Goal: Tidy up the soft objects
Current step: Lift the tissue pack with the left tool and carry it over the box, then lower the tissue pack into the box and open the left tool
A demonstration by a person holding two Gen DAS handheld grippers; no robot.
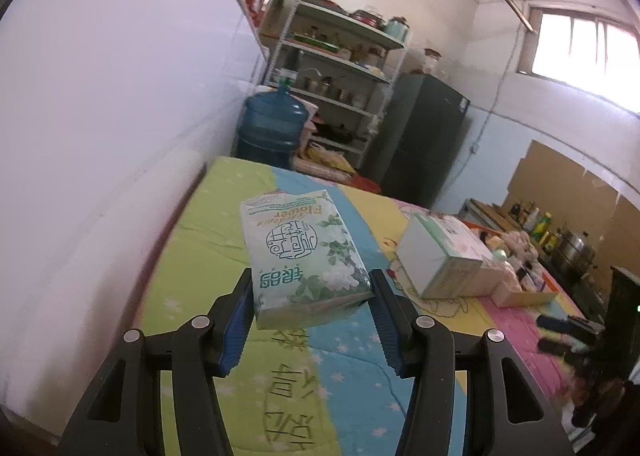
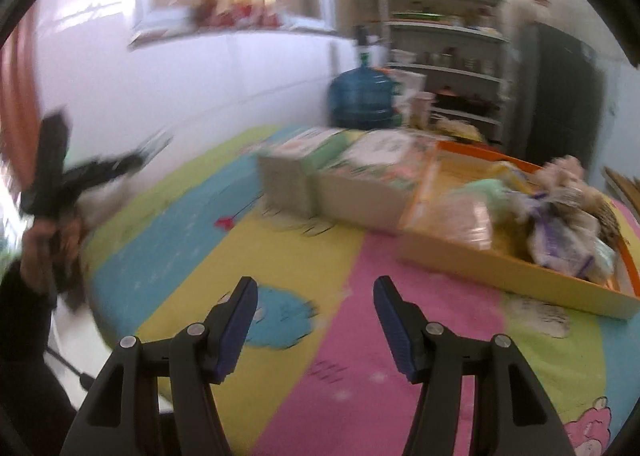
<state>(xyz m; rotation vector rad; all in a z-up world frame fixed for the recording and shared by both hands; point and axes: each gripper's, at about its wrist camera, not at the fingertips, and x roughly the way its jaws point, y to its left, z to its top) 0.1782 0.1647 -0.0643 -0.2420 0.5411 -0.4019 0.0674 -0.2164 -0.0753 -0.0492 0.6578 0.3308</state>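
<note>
Left wrist view, far left: we note a bare white wall, then the striped bedspread (image 1: 224, 256) in green, blue, yellow and pink.

Centre: our left gripper (image 1: 311, 296) is clamped on a tissue pack (image 1: 304, 256), a soft green-and-white packet with a flower print. The blue pads press its two long sides at the near end. Its long axis runs straight away from the fingers, along the pointing line, and the far end tips slightly up. The pack appears to be lifted off the bedspread, though we cannot confirm the gap beneath it.

Right of the pack, apart from it: a white tissue box (image 1: 436, 260) on the bed, and just beyond that the edge of a shallow tray (image 1: 520, 298).

Right wrist view (blurred), left to right: a person's hand carrying the other tool at the far left; then our right gripper (image 2: 316, 314), jaws apart with nothing between them, above the pink and yellow stripes; then the orange tray (image 2: 500, 276), holding a heap of soft items we cannot identify individually.

Judgement: the pack likely belongs with the boxes or the tray, both lying to the right of and beyond the left fingers. The left hand has the pack; the right is nearer the tray but empty. The coming move is a carry rightward, pack leading lengthwise.
</note>
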